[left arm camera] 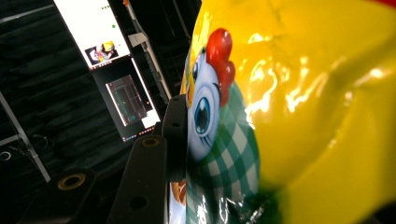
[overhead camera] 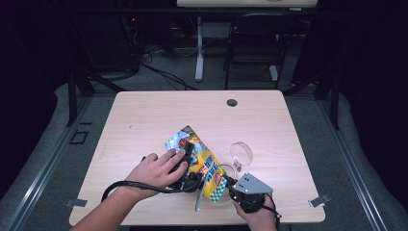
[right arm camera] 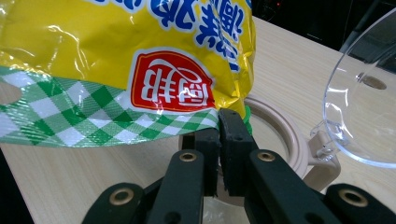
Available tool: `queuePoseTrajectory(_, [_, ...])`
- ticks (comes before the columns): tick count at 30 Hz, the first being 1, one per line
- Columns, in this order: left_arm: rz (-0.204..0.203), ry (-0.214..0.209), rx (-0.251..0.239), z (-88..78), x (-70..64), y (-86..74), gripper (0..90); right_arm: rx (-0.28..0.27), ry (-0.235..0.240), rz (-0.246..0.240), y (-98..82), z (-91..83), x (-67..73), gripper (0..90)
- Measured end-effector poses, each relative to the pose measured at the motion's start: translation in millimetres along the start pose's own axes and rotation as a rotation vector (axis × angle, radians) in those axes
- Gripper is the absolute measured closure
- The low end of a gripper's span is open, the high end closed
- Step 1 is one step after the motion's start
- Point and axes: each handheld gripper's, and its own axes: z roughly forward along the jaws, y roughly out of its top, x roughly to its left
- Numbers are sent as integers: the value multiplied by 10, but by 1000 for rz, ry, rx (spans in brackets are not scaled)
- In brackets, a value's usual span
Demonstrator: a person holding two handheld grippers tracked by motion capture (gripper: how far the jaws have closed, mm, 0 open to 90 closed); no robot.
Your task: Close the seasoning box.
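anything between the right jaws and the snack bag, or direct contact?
Nothing between them. In the right gripper view the right gripper is shut straight on the green-checked corner of the snack bag, just above the container's beige rim.

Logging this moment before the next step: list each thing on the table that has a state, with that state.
snack bag: sealed, lifted at an angle, held at both ends.
container: on the table, clear hinged lid open.
left claw: clamped on the bag.
right claw: shut on the bag's checked edge.
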Motion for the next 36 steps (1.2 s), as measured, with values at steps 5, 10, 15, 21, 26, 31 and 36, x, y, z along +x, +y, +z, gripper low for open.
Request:
queuePoseTrajectory(5, [-2, -5, 2, -5, 0, 1, 679, -2, -2, 2, 0, 8, 0, 871])
queuePoseTrajectory(10, [-10, -14, -1, -9, 5, 2, 681, -5, -2, 4, 2, 7, 0, 871])
queuePoseTrajectory(15, [-2, -9, -4, -10, 18, 12, 688, -4, -3, 5, 2, 7, -2, 871])
queuePoseTrajectory(21, [0, -1, -3, -15, 19, 13, 691, -5, 1, 7, 4, 2, -6, 871])
queuePoseTrajectory(26, [0, 0, -4, -16, 24, 13, 692, -5, 2, 9, 5, 4, -5, 871])
queuePoseTrajectory(31, [10, -9, -3, -20, 44, 11, 692, -9, 4, 10, 7, 5, -4, 871])
queuePoseTrajectory(36, [0, -12, -3, -18, 42, 15, 692, -10, 4, 15, 7, 6, -7, 871])
